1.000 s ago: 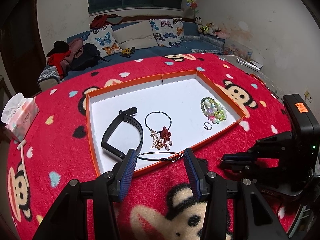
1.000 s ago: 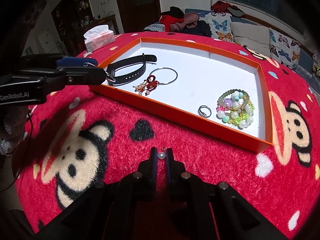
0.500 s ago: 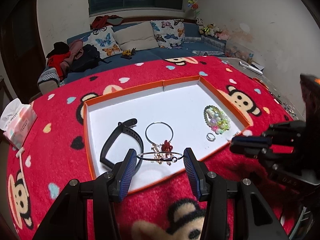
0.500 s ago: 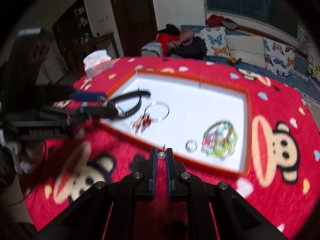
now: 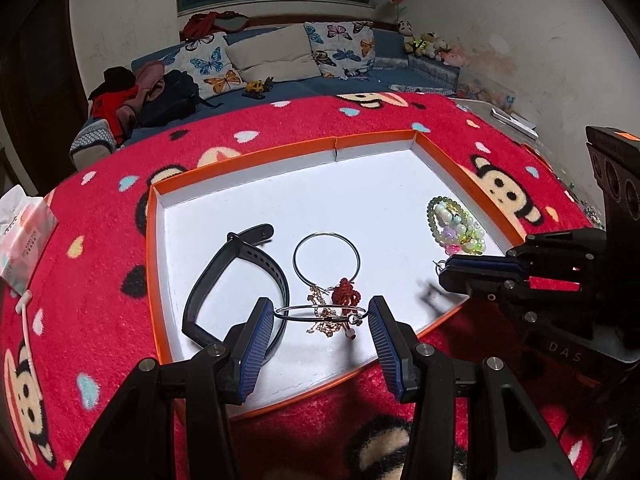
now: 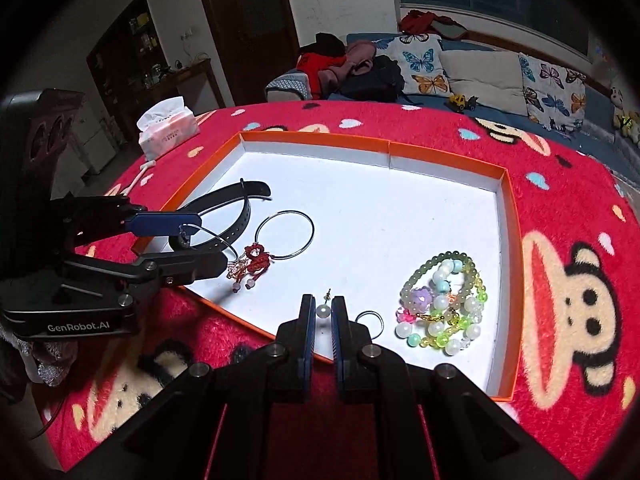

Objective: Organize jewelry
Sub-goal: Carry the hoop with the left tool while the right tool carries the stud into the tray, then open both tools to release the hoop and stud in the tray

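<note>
An orange-rimmed white tray (image 5: 240, 162) (image 6: 512, 216) lies on the red monkey-print cloth. In it are a black watch strap (image 5: 240, 264) (image 6: 228, 200), a silver hoop with a red tassel charm (image 5: 326, 258) (image 6: 285, 234), beaded bracelets (image 5: 456, 226) (image 6: 444, 300) and a small ring (image 6: 370, 318). My left gripper (image 5: 322, 314) (image 6: 192, 246) is shut on a thin silver bangle (image 5: 320, 312) above the tray's near edge. My right gripper (image 6: 323, 310) (image 5: 444, 270) is shut on a pearl earring (image 6: 322, 311) over the tray, beside the ring.
A tissue pack (image 6: 168, 128) (image 5: 24, 236) and a white cotton swab (image 6: 140, 174) lie on the cloth left of the tray. A sofa with butterfly cushions (image 5: 212, 64) and piled clothes stands behind the table.
Both grippers have moved forward from over the cloth to above the tray, the left carrying the bangle, the right the pearl earring.
</note>
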Demonstrator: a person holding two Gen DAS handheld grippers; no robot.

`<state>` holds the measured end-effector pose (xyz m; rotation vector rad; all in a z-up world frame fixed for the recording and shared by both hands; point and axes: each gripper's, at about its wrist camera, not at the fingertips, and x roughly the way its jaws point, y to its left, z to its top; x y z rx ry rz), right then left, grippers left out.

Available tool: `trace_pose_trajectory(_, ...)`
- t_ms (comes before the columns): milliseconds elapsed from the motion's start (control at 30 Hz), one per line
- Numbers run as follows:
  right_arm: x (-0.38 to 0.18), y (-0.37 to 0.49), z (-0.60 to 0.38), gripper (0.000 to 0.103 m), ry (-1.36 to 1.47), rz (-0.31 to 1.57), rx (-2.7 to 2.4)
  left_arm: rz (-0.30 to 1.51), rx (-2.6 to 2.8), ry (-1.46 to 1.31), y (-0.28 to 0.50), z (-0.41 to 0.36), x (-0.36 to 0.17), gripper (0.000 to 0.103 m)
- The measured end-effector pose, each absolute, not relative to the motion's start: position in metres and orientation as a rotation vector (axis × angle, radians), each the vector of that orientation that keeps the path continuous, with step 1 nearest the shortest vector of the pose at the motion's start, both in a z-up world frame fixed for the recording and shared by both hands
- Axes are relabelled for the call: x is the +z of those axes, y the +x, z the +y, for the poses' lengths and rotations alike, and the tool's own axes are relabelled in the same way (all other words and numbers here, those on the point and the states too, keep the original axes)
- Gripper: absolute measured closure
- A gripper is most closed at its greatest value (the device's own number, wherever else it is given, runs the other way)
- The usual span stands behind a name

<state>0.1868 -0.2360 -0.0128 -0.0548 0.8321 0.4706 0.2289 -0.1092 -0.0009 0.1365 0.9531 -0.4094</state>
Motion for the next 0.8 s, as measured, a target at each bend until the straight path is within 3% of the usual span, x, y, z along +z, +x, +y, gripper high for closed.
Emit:
trace_pose_trajectory(267,-0.011,0.187,-0.234,0.091,-0.071,0.837,0.461,0.953,-0.405,0.140,0.229,-0.112,-0.001,0.050)
trace_pose_trajectory(333,-0.011,0.186,-0.234,0.085,-0.075,0.834,0.457,0.951,-0.411,0.141,0.229,-0.112,-0.001,0.050)
trace_pose_trajectory(400,-0.011,0.184,-0.235,0.068,-0.073,0.830,0.457,0.947,-0.408,0.145,0.228,-0.112,0.000,0.048)
trace_pose_trajectory(433,-0.010,0.182,-0.235,0.066,-0.075,0.824,0.454,0.946,-0.408,0.144,0.228,-0.113,0.000,0.048)
trace_pose_trajectory(800,-0.003,0.169,-0.239,0.063,-0.069,0.813,0.437,0.924,-0.404,0.143,0.212,-0.107,0.011,0.048)
